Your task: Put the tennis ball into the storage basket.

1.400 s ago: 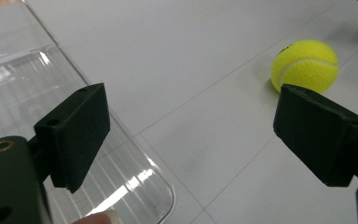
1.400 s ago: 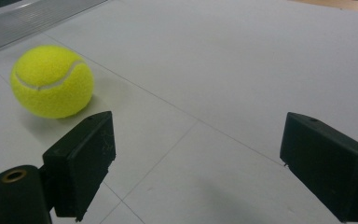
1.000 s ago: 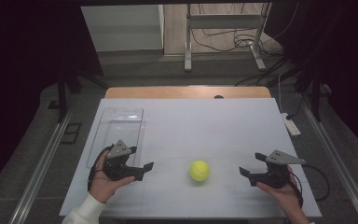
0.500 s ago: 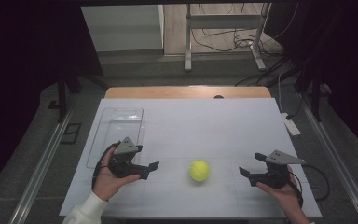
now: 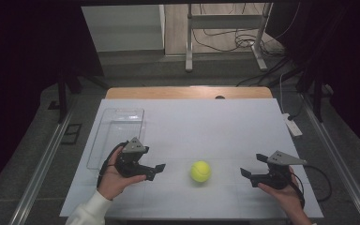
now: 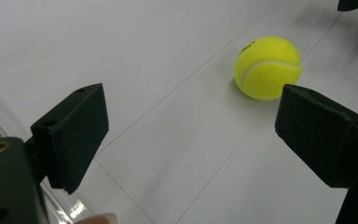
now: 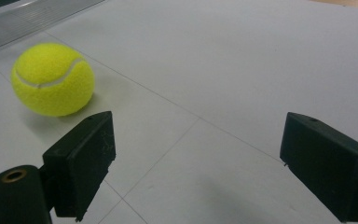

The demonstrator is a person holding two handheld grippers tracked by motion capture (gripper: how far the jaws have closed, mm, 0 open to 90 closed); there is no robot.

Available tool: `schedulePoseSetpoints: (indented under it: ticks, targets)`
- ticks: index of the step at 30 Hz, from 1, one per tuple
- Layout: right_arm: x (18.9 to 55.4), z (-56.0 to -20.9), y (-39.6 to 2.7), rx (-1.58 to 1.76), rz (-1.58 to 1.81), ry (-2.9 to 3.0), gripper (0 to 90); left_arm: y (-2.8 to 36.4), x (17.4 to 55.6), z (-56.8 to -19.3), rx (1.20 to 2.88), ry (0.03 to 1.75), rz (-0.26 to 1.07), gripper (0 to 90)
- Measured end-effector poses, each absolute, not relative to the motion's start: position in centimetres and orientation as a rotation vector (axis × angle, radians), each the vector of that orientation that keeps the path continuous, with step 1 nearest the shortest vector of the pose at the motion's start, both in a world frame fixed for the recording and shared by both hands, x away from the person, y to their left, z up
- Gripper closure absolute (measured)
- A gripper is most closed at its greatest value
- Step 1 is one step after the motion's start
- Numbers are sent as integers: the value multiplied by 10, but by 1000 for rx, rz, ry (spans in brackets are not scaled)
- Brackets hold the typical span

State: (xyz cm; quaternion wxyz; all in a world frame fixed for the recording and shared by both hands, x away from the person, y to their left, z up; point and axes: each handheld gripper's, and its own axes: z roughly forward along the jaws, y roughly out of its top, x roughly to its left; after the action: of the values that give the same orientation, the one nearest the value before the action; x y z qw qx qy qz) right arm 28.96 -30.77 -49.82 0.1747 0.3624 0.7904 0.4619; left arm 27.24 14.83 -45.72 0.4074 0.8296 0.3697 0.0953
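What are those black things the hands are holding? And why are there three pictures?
Each hand holds a grabbing tool with two black jaws. One picture looks down from above: the left tool and right tool sit on either side of a yellow ball on the white table. A clear tray lies at the left. The other two pictures come from little cameras riding on each tool, so you see its jaws up close. Both tools are open and hold nothing. The left one's jaws have just been opening.

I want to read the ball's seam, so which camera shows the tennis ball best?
The right gripper view: the tennis ball is large and sharp there, its seam plain. The left gripper view shows it slightly smaller, seam also visible. The high view gives a tiny ball on the table.
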Motion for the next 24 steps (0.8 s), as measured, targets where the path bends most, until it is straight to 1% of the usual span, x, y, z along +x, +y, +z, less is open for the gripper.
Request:
schedulePoseSetpoints:
  ticks: [19, 22, 24]
  targets:
    - [290, -499, -308, 1030, 1305, 2241, 109, 131, 278, -455, 2137, 884, 224, 107]
    - [290, -499, -308, 1029, 1304, 2241, 109, 128, 279, -455, 2125, 871, 182, 107]
    - [290, -499, -308, 1029, 1302, 2242, 109, 126, 278, -453, 2125, 865, 183, 106]
